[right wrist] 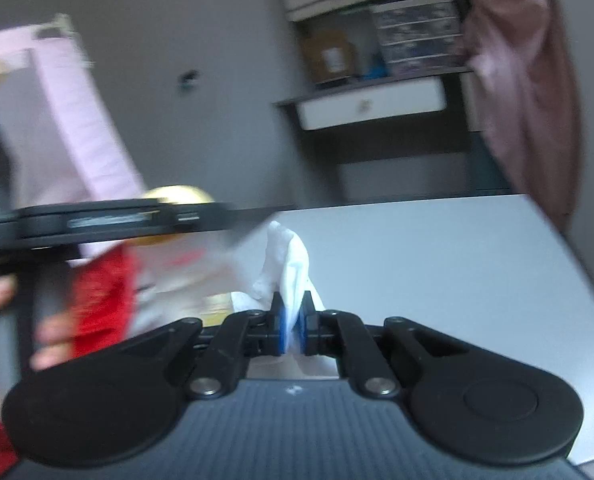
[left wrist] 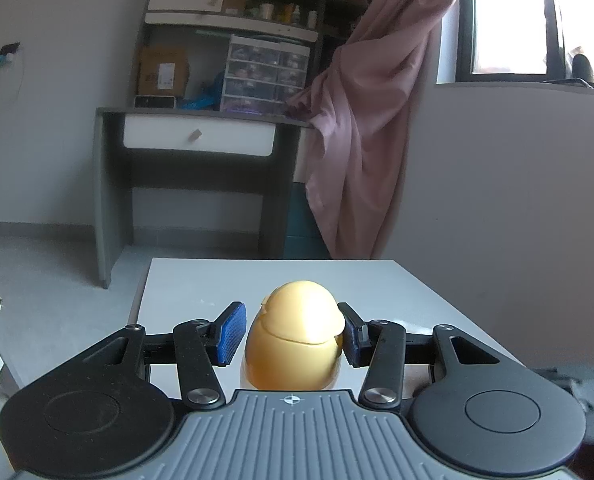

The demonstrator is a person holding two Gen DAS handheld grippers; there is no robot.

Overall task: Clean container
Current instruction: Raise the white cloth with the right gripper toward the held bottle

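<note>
Container (left wrist: pixel 295 346), a yellow egg-shaped one, stands upright on the white desk (left wrist: pixel 397 292), long axis vertical, clamped between the left gripper (left wrist: pixel 293 338) jaws; right gripper (right wrist: pixel 295 322), jaws clenched on a white tissue (right wrist: pixel 287 264), sits to its right, container up-left of it.

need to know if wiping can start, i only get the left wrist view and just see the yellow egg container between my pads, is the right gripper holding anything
Observer: Yes, the right gripper is shut on a white tissue.
Operator: is it gripped well
Observer: The tissue sticks up above the pads; the picture is blurred.
Operator: where's it relative to my container
Observer: The yellow container shows to its left, beyond the left gripper.
</note>
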